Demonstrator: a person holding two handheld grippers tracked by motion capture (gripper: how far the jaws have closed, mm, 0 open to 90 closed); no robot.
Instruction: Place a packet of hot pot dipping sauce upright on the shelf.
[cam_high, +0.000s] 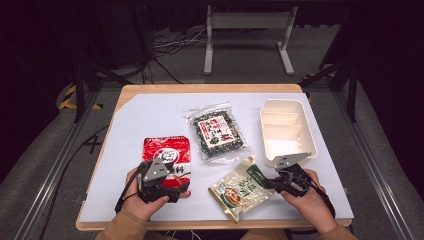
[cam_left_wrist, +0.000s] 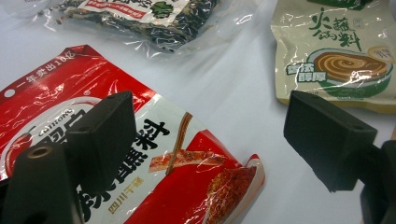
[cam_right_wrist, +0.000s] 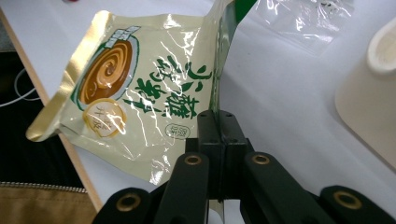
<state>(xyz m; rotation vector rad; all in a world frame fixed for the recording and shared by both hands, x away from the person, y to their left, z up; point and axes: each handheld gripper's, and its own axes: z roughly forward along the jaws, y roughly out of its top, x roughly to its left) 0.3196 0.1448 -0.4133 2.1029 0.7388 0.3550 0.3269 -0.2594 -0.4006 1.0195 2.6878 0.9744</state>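
A beige sauce pouch (cam_high: 240, 189) with green lettering lies near the table's front edge. My right gripper (cam_high: 274, 183) is shut on its top edge; in the right gripper view the jaws of my right gripper (cam_right_wrist: 218, 122) pinch the thin edge of the pouch (cam_right_wrist: 140, 88), which tilts up off the table. A red seasoning pouch (cam_high: 167, 159) lies flat at the front left. My left gripper (cam_high: 172, 192) hovers over its near end, open; in the left gripper view the jaws of my left gripper (cam_left_wrist: 210, 135) stand wide apart above the red pouch (cam_left_wrist: 187, 172), not touching it.
A clear bag of dark dried food (cam_high: 218, 131) lies in the middle of the white table top (cam_high: 150, 115). A cream lunch box (cam_high: 286, 130) stands open at the right, just beyond my right gripper. The table's wooden front edge (cam_high: 200, 226) is close to both hands.
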